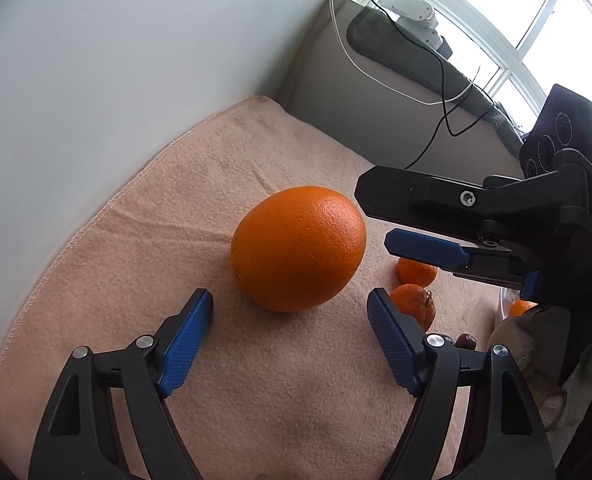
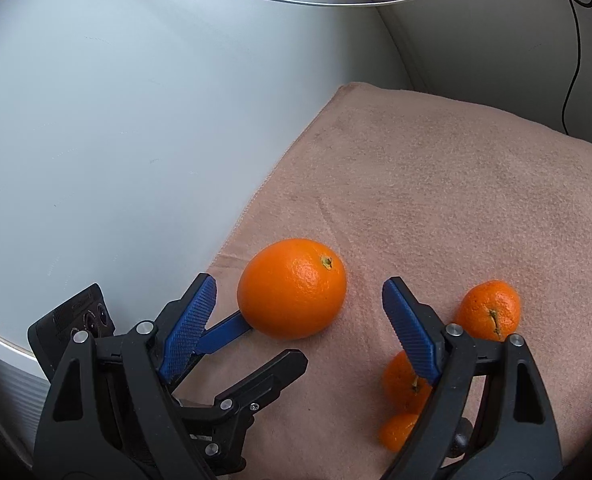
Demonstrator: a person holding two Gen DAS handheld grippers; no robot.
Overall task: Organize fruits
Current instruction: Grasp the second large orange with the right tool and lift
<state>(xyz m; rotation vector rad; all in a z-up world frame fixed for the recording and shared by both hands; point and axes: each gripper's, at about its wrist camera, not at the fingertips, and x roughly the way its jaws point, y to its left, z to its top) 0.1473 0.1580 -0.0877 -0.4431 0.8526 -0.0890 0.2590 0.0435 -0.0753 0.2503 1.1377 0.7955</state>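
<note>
A large orange (image 1: 298, 248) lies on the peach towel (image 1: 135, 260) near a white wall. My left gripper (image 1: 289, 304) is open, its blue pads on either side of the orange's near end and apart from it. My right gripper (image 2: 300, 286) is open too, with the orange (image 2: 291, 288) just ahead between its fingertips. In the left wrist view the right gripper (image 1: 374, 216) comes in from the right, close to the orange. In the right wrist view the left gripper (image 2: 275, 340) sits low at the left, one blue pad (image 2: 223, 328) reaching the orange's side.
Three mandarins (image 2: 490, 310) (image 2: 404, 380) (image 2: 396, 432) lie to the right of the orange. A small dark fruit (image 1: 464, 340) and a clear bowl rim (image 1: 502, 300) holding something orange sit further right. The white wall (image 2: 115, 120) borders the towel's left edge. Cables (image 1: 444, 92) hang behind.
</note>
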